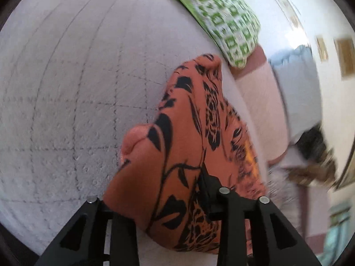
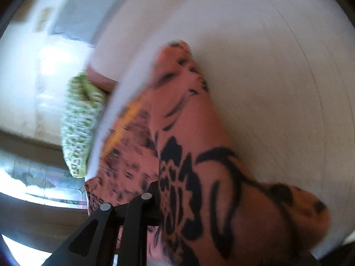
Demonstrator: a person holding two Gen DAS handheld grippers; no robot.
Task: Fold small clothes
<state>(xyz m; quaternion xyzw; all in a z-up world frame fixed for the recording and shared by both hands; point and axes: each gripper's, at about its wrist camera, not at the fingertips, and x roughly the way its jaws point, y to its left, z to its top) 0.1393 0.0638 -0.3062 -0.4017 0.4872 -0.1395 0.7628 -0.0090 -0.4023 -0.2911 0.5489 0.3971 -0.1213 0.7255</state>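
While my left tongs [image 1: 177, 201] are pinching the orange floral garment [image 1: 188, 144] bunched between their fingers, its long axis is running straight ahead over the white quilted bed [image 1: 66, 88]; my right tongs [image 2: 153, 201] are gripping that cloth [image 2: 188, 166] too, just beside a green pillow [image 2: 79, 122]

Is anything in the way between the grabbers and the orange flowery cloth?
Nothing visible. The orange cloth already lies between the fingers of the left gripper, and drapes over the right gripper. The green pillow sits off to the side.
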